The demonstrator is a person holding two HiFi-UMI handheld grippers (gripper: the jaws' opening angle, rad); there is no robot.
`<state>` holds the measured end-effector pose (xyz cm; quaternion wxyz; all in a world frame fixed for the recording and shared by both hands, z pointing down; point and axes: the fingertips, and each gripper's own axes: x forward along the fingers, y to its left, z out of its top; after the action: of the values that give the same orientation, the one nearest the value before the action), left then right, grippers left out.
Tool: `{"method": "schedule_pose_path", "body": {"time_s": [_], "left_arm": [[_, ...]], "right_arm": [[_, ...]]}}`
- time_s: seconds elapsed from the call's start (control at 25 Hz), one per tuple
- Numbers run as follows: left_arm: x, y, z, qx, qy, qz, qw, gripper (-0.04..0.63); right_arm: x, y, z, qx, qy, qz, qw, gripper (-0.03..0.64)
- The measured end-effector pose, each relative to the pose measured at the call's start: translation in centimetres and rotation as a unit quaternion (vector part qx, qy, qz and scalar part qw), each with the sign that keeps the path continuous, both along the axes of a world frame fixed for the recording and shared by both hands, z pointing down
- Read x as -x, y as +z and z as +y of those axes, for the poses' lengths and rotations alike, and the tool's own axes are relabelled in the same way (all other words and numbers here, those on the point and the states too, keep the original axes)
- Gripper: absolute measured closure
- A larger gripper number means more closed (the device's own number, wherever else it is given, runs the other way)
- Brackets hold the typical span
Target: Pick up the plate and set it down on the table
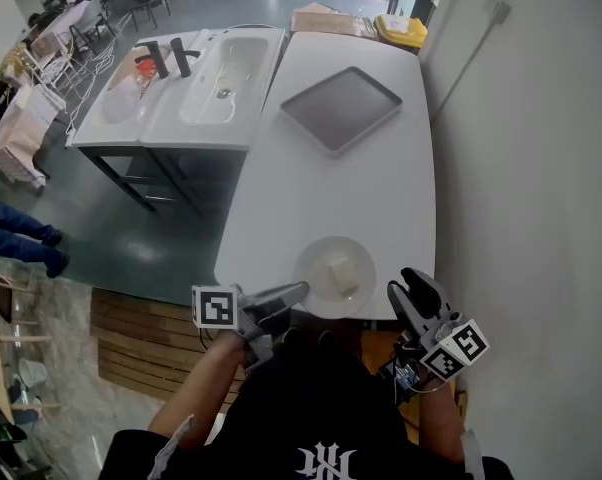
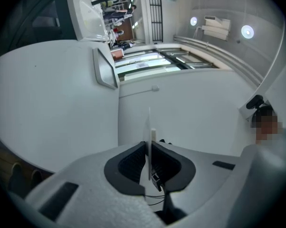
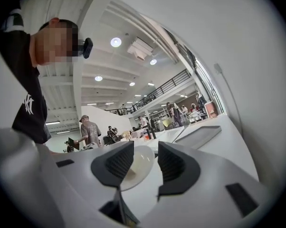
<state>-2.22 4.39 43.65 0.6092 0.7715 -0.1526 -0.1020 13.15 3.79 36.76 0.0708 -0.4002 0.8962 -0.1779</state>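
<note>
A white round plate (image 1: pixel 333 273) with a pale block (image 1: pixel 341 271) on it sits at the near edge of the white table (image 1: pixel 321 188). I cannot tell whether the plate rests on the tabletop or is lifted off it. My left gripper (image 1: pixel 299 290) is shut on the plate's left rim. In the left gripper view the plate (image 2: pixel 149 132) shows edge-on as a thin white sheet, pinched by the left gripper (image 2: pixel 150 148). My right gripper (image 1: pixel 406 286) hangs open off the table's near right corner, apart from the plate. In its own view the right gripper (image 3: pixel 145 163) frames the plate (image 3: pixel 139 167) beyond its jaws.
A grey rectangular tray (image 1: pixel 341 108) lies at the table's far end, also seen as the tray (image 3: pixel 197 136). A white double sink unit (image 1: pixel 221 73) with black taps (image 1: pixel 166 60) stands to the left. A wall runs along the right. People stand in the background.
</note>
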Motion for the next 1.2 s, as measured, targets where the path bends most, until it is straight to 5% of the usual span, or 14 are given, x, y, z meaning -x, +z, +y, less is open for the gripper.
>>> {"method": "schedule_pose_path", "body": {"time_s": [0.48, 0.76, 1.2], "left_arm": [[3.7, -1.8, -1.8, -0.012, 0.014, 0.034, 0.9992, 0.572], [1.8, -1.0, -3.2, 0.009, 0.014, 0.058, 0.9982, 0.572], [-2.8, 2.6, -7.9, 0.043, -0.009, 0.030, 0.9986, 0.572]], "right_arm": [[6.0, 3.2, -2.5, 0.102, -0.028, -0.027, 0.994, 0.488], [4.9, 4.2, -4.1, 0.147, -0.030, -0.057, 0.987, 0.489], [1.2, 8.2, -9.5, 0.201, -0.058, -0.105, 0.972, 0.560]]}}
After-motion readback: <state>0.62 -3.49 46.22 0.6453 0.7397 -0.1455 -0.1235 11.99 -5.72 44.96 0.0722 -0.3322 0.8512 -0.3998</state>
